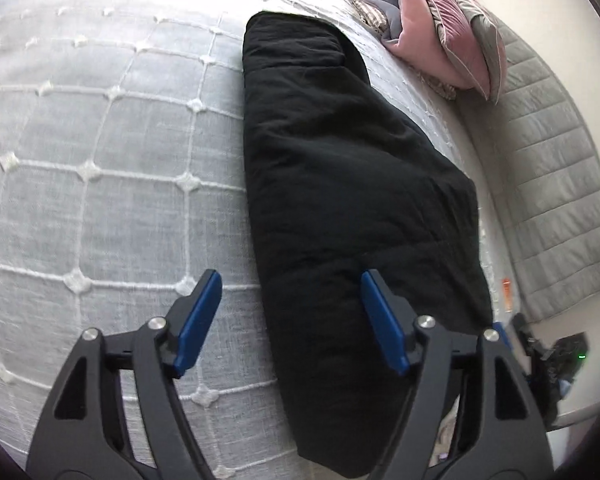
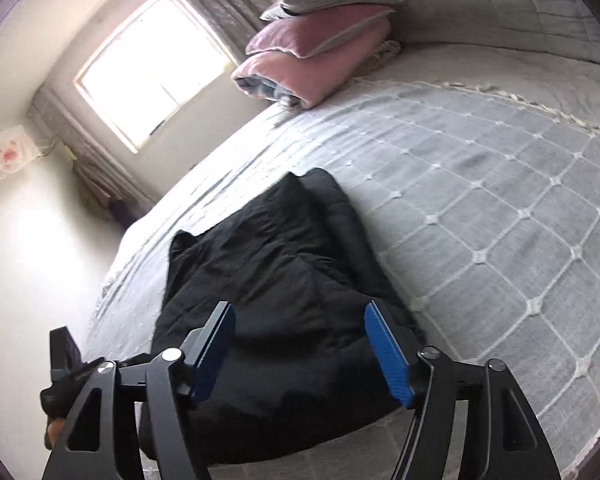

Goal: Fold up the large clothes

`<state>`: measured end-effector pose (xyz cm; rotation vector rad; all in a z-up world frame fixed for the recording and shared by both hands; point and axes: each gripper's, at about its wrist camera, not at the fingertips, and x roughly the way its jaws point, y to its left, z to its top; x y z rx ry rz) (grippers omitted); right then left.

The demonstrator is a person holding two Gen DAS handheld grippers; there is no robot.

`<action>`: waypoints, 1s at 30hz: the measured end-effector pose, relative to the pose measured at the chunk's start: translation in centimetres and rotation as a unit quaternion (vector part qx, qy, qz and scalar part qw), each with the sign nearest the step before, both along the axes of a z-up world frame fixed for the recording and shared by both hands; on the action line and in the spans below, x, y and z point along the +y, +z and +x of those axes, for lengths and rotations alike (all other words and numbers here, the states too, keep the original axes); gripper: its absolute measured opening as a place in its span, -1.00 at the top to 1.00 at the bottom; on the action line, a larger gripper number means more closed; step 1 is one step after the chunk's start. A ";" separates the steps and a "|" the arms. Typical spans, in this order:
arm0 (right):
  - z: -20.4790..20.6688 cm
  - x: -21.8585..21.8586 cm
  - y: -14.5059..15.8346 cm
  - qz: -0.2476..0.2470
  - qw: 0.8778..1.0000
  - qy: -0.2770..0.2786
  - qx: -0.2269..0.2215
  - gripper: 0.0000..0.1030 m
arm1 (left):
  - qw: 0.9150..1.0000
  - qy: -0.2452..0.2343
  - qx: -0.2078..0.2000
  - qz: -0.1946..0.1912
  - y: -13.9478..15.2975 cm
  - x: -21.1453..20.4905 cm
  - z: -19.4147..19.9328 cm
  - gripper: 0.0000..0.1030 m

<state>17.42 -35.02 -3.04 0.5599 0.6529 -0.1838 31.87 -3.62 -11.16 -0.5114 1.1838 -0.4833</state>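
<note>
A large black garment [image 1: 340, 184] lies folded into a long strip on the grey bedspread [image 1: 100, 160]. My left gripper [image 1: 292, 280] is open and empty, hovering above the garment's near end, one blue pad over the bedspread, the other over the black cloth. In the right wrist view the same black garment [image 2: 268, 280] lies bunched on the bedspread [image 2: 480, 200]. My right gripper [image 2: 300, 312] is open and empty, held just above the garment's near end.
Folded pink and grey quilts and pillows [image 1: 428, 28] are stacked at the head of the bed [image 2: 316, 48]. A quilted grey headboard [image 1: 552, 184] runs along the right. A bright window [image 2: 152, 68] is in the far wall. The left gripper's body [image 2: 64, 372] shows at lower left.
</note>
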 end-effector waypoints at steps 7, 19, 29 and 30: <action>-1.5 -5.4 -2.4 0.081 0.992 -0.094 0.028 -0.60 | 1.000 -0.007 0.001 -0.027 -0.4 0.0 -0.6 -0.43; 2.5 -5.3 -8.6 0.248 0.966 0.016 0.069 -0.71 | 0.995 -0.018 0.018 -0.092 -2.8 -2.1 1.3 -0.71; 3.1 -3.6 -5.6 0.139 0.989 0.024 0.033 0.08 | 0.998 0.008 -0.027 -0.055 -1.3 -3.5 0.3 -0.23; 3.1 -3.0 -4.6 0.112 0.993 0.025 0.027 0.14 | 0.998 0.011 -0.029 -0.058 -0.9 -3.5 0.2 -0.16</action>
